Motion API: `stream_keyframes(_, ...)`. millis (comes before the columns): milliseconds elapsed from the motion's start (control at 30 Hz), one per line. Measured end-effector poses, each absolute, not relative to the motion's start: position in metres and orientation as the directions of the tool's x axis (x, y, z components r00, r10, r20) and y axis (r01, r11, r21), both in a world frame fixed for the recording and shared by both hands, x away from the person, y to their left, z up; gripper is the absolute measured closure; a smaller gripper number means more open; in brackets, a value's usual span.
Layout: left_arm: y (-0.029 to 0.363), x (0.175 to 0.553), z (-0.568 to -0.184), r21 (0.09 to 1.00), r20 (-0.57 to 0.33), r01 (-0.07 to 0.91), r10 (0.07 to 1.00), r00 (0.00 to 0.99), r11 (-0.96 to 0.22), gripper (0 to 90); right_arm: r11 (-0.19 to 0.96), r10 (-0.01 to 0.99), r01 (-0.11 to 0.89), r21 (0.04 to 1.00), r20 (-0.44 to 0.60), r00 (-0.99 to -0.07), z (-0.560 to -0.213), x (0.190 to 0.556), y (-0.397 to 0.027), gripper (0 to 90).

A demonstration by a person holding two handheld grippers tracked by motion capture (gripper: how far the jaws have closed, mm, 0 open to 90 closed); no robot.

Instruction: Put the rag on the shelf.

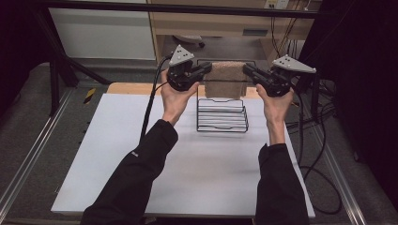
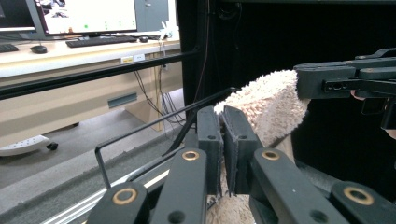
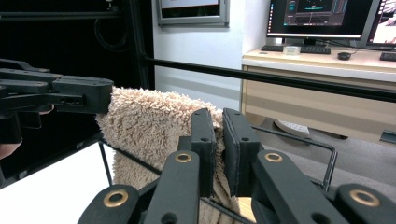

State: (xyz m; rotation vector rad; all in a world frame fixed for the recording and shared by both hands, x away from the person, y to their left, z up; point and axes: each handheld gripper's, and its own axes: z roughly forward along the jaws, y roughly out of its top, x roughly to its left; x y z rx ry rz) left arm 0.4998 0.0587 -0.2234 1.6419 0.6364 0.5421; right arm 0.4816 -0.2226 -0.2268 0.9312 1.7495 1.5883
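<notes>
High view, towel: beige fluffy towel (image 1: 227, 78) hangs over the top bar of a black wire rack (image 1: 222, 117) at the far edge of the white desk (image 1: 187, 178), stretched between both tongs.
Left tongs (image 1: 205, 70): pressed together on the towel's left edge; left hand (image 1: 176, 98) raised, palm towards the rack, grey three-cornered plate on top.
Right tongs (image 1: 247, 71): pinching the towel's right edge; right hand (image 1: 276, 104) at the same height, mirrored.
Arms: both forearms in black sleeves, reaching forward from the bottom edge, well apart.
Writing: small white mark on the left sleeve, too small to read.
Left gripper view: towel (image 2: 264, 112) clamped between the jaws of the left tongs (image 2: 223, 149); right tongs (image 2: 299, 81) at the towel's far end; rack wire (image 2: 140, 135) below; desk behind with monitor and keyboard (image 2: 100, 42), screen text unreadable.
Right gripper view: right tongs (image 3: 219, 149) closed on the towel (image 3: 144, 126); left tongs (image 3: 109, 95) at its other end; monitors (image 3: 322, 18) behind, text unreadable.
</notes>
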Motion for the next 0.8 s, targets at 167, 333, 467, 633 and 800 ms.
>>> stream_keyframes(167,0.060,0.496,-0.227,0.983,0.004,0.118,0.662,0.749,-0.139,85.8,0.051,0.808,0.118,0.992,0.028,-0.588,-0.230,0.475,-0.224,83.4)
stream_keyframes(333,0.059,0.490,-0.229,0.978,0.022,0.121,0.662,0.749,-0.169,85.5,0.061,0.800,0.139,0.988,0.035,-0.599,-0.235,0.469,-0.224,83.3)
stream_keyframes(467,0.059,0.486,-0.231,0.973,0.031,0.127,0.656,0.754,-0.193,85.3,0.071,0.797,0.158,0.985,0.039,-0.602,-0.237,0.465,-0.224,83.2)
stream_keyframes(633,0.060,0.484,-0.235,0.968,0.029,0.140,0.647,0.762,-0.208,84.8,0.085,0.793,0.175,0.981,0.040,-0.609,-0.242,0.461,-0.224,83.1)
stream_keyframes(800,0.059,0.482,-0.239,0.961,0.031,0.153,0.644,0.765,-0.229,83.8,0.092,0.791,0.190,0.977,0.044,-0.610,-0.249,0.460,-0.224,82.9)
